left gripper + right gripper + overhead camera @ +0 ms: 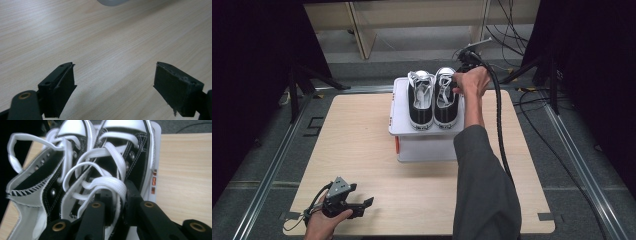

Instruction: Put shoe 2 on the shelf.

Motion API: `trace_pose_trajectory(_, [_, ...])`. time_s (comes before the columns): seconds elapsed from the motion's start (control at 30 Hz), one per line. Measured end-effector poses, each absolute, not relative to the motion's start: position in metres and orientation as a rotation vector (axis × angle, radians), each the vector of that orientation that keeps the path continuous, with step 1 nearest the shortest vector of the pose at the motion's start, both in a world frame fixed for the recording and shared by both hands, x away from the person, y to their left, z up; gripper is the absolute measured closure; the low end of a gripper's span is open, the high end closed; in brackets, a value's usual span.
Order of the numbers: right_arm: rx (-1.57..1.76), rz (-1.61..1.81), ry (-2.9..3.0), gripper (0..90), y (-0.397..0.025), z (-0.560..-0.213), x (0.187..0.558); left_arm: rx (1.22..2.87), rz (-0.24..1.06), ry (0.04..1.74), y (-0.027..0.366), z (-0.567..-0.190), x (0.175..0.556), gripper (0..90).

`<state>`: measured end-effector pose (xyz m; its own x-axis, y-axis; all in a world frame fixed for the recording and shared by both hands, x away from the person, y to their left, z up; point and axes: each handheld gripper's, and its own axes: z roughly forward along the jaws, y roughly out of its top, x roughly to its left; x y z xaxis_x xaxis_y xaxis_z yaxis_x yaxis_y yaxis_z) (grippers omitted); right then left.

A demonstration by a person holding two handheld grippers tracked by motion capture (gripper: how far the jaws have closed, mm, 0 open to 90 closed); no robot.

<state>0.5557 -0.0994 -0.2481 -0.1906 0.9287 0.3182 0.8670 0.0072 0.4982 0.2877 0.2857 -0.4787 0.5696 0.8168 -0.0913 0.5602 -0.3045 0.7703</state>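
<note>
A pair of black sneakers with white laces stands side by side on a white box (427, 147) at the back middle of the table. My right gripper (457, 82) is at the far end of the right shoe (445, 105), beside the left shoe (421, 102). In the right gripper view its jaws (117, 201) are shut on a flat white lace (110, 182) of the nearer shoe. A loop of that lace arches over the jaws. My left gripper (362, 205) rests low at the table's front left, open, with bare wood between its fingers (62, 85).
The light wooden table (362, 140) has metal rails along both sides. A thick black cable (499, 125) trails from the right gripper past the sleeve. Black curtains and stands flank the table. An orange latch (397, 145) marks the box's left side.
</note>
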Motion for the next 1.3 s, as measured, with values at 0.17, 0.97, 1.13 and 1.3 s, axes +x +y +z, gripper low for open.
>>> trace_pose_trajectory(0.17, [1.905, 0.976, 2.171, 69.3, -0.103, -0.24, 0.553, 2.004, 0.413, 1.099, 0.286, -0.479, 0.288, 16.4])
trace_pose_trajectory(0.97, [1.573, 1.188, 2.363, 38.9, -0.176, -0.218, 0.492, 2.027, 0.422, 1.131, 0.288, -0.484, 0.289, 16.4])
trace_pose_trajectory(1.13, [1.503, 1.195, 2.386, 34.7, -0.181, -0.224, 0.474, 2.02, 0.42, 1.13, 0.288, -0.484, 0.289, 16.4])
trace_pose_trajectory(1.3, [1.459, 1.185, 2.404, 30.1, -0.184, -0.232, 0.454, 2.024, 0.418, 1.131, 0.287, -0.484, 0.289, 16.3])
